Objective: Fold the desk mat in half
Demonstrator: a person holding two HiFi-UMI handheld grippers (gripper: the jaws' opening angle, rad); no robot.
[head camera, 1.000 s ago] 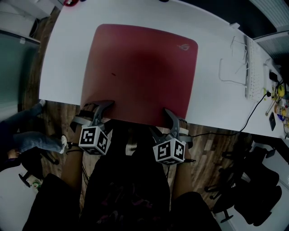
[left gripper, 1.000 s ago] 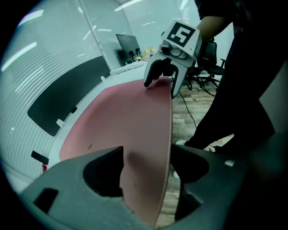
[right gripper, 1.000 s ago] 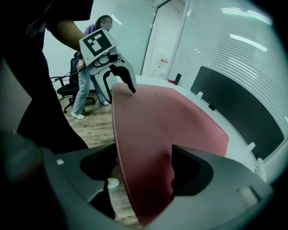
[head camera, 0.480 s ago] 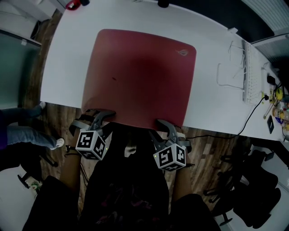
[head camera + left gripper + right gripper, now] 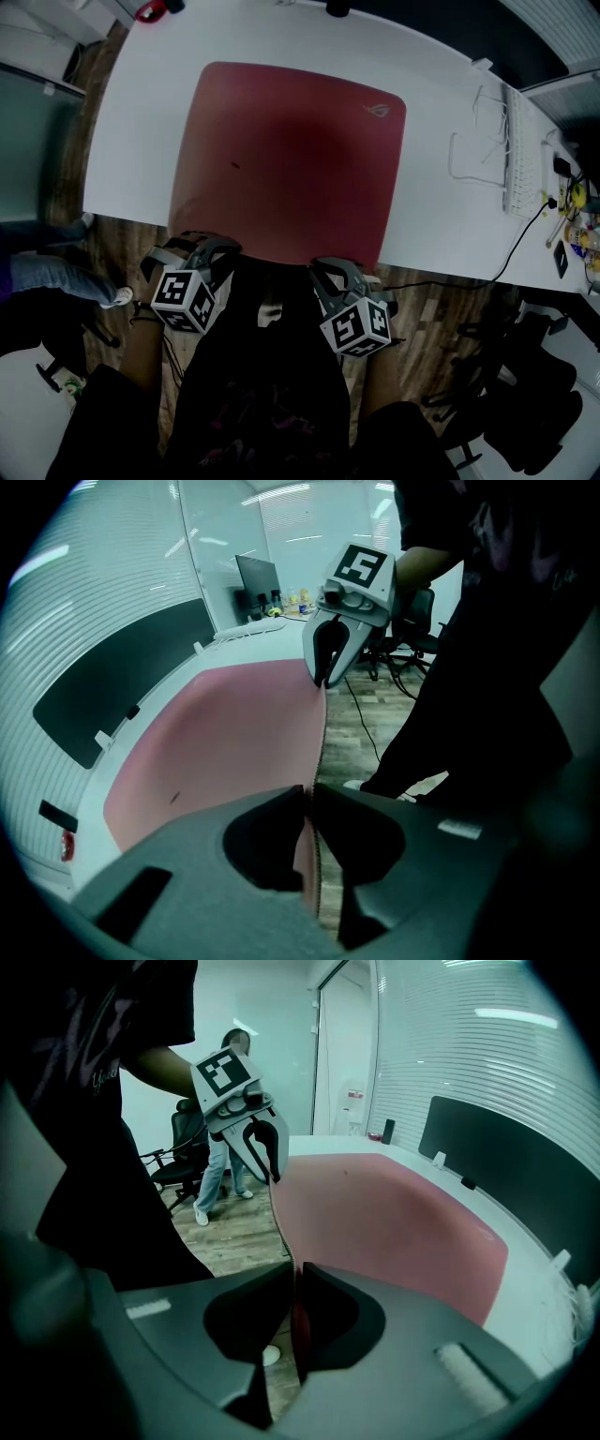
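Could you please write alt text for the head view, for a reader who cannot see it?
Seen from above, a red desk mat lies flat on a white desk. The left claw and right claw are closing on its near edge, one by each corner, with the mat between their jaws.

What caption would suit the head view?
Left gripper and right gripper, jaws closing, pinch the near edge of the red desk mat.

My L gripper (image 5: 216, 247) & R gripper (image 5: 328, 266) level, side by side; both jaws closing, mat (image 5: 291, 159) edge pinched btwn each.
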